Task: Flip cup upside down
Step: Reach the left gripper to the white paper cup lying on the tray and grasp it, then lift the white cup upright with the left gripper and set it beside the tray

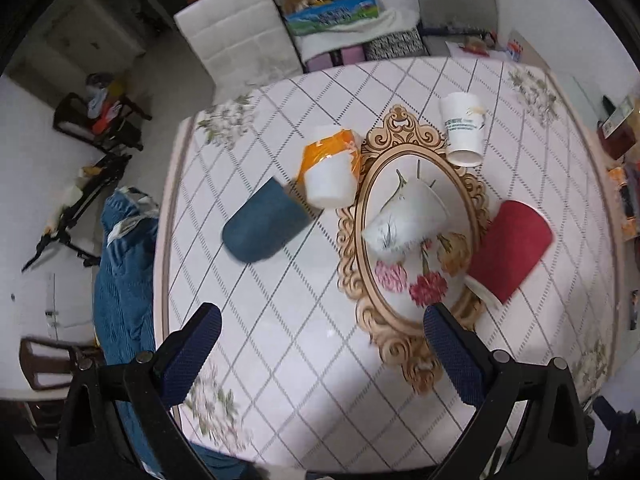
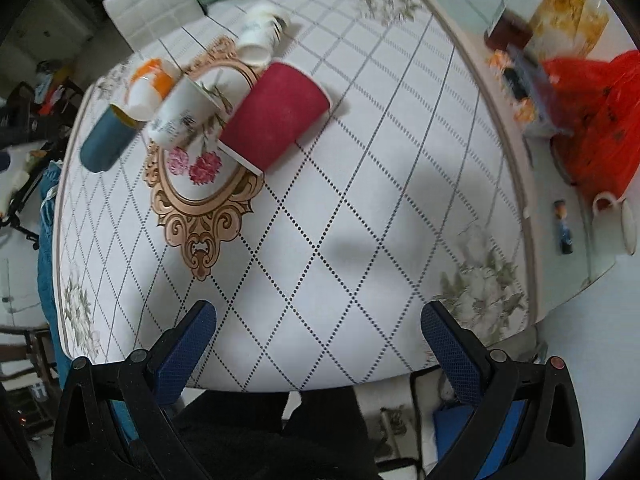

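Note:
Several paper cups stand on the table with their narrow bases up: a blue cup (image 1: 264, 226) (image 2: 106, 142), an orange-and-white cup (image 1: 330, 172) (image 2: 150, 86), a white flowered cup (image 1: 406, 220) (image 2: 184, 114), a red cup (image 1: 510, 248) (image 2: 276, 114) and a white printed cup (image 1: 462, 130) (image 2: 262, 36). My left gripper (image 1: 322, 326) is open and empty above the table's near part, short of the cups. My right gripper (image 2: 318, 322) is open and empty over the table's front edge, well short of the red cup.
The table (image 1: 280, 340) (image 2: 380, 220) has a diamond-pattern cloth with an oval flower motif (image 1: 404, 308). A white padded chair (image 1: 236, 36) and boxes stand behind it. A red bag (image 2: 596, 120), jars and a white mug (image 2: 616, 220) sit to the right. A blue cloth (image 1: 120, 300) hangs at the left.

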`<control>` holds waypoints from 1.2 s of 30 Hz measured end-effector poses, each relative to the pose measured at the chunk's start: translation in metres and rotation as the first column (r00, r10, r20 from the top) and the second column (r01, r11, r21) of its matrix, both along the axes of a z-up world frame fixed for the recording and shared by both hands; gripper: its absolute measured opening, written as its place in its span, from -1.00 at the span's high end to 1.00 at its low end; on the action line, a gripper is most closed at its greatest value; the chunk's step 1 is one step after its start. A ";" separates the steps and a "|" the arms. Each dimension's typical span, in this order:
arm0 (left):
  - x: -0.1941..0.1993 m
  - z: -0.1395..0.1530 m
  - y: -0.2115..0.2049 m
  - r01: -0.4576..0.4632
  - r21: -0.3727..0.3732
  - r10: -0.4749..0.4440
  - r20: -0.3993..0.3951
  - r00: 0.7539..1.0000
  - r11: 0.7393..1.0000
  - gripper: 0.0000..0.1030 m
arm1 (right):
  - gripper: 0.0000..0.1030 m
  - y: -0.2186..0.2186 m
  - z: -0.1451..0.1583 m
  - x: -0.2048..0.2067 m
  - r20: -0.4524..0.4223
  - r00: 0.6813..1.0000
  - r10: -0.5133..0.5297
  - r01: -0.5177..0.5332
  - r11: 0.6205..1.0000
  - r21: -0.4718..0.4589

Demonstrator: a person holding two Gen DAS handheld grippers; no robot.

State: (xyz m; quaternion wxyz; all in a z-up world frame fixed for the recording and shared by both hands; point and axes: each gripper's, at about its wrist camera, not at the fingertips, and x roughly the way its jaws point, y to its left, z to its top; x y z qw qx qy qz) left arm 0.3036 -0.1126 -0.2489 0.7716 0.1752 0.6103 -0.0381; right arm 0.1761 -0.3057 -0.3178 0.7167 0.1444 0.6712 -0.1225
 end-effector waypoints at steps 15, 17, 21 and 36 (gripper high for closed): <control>0.059 -0.093 -0.069 0.434 0.122 -0.419 -0.131 0.899 0.893 -0.80 | -1.00 0.005 -0.069 0.032 -0.160 0.985 -0.058 0.061 0.998 0.016; 0.060 -0.100 -0.077 0.490 0.134 -0.473 -0.144 0.869 0.861 -0.80 | -1.00 0.006 -0.073 0.036 -0.165 0.984 -0.065 0.068 0.998 0.014; 0.061 -0.118 -0.090 0.572 0.140 -0.547 -0.185 0.817 0.808 -0.80 | -1.00 0.009 -0.078 0.044 -0.174 0.982 -0.078 0.081 0.997 0.008; 0.064 -0.157 -0.100 0.645 0.096 -0.603 -0.272 0.750 0.758 -0.20 | -1.00 0.013 -0.091 0.073 -0.196 0.975 -0.108 0.109 0.994 -0.003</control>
